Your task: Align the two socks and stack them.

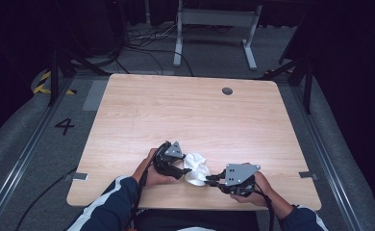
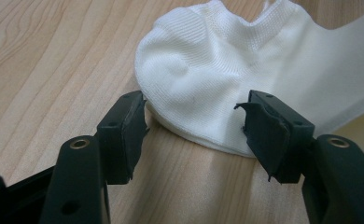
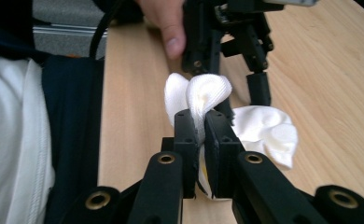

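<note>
The surface [image 1: 185,115], a light wood-grain rectangular top with rounded corners and a small dark round grommet [image 1: 227,90] far beyond the right hand-held gripper [image 1: 213,180], carries one item. A crumpled white knit fabric sock [image 1: 196,168] lies on it near the person's edge, between that hand-held gripper and the left hand-held gripper [image 1: 180,168].

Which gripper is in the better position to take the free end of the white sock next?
Left, probably. The left gripper is open, its jaws either side of the white sock's rounded end on the table. The right gripper is shut on the sock's other end, so it is occupied.
</note>
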`<move>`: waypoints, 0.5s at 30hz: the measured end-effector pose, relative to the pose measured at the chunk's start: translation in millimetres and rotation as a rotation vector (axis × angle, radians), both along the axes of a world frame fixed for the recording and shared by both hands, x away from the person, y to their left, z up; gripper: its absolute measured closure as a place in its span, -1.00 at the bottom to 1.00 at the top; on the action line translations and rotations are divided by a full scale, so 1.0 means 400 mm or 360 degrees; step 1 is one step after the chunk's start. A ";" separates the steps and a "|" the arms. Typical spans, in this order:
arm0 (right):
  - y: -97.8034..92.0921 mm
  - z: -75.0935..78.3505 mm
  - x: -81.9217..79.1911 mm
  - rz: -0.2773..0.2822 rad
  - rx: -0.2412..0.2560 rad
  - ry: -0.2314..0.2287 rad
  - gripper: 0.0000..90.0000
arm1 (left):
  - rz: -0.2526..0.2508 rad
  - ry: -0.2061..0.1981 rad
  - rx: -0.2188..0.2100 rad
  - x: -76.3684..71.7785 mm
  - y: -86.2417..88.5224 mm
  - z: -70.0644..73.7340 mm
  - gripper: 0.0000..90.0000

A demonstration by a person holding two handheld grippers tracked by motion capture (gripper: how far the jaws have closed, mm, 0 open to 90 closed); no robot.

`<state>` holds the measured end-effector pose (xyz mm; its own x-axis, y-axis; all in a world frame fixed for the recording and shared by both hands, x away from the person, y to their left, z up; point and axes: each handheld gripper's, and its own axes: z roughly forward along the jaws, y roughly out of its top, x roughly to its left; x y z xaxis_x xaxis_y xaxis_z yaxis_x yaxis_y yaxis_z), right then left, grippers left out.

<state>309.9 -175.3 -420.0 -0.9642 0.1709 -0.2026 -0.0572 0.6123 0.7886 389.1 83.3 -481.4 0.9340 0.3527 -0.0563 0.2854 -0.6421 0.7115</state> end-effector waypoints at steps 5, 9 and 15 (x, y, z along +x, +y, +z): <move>0.008 0.005 0.034 -0.0075 0.0008 0.0002 0.87 | 0.0000 -0.0011 0.0003 -0.001 0.000 0.000 -0.14; 0.024 0.004 0.064 -0.0113 -0.0015 -0.0001 0.87 | -0.0001 -0.0010 0.0003 -0.001 0.000 0.000 -0.14; 0.038 -0.004 0.114 -0.0218 -0.0027 0.0001 0.87 | -0.0012 0.0003 -0.0004 0.002 0.002 0.000 -0.13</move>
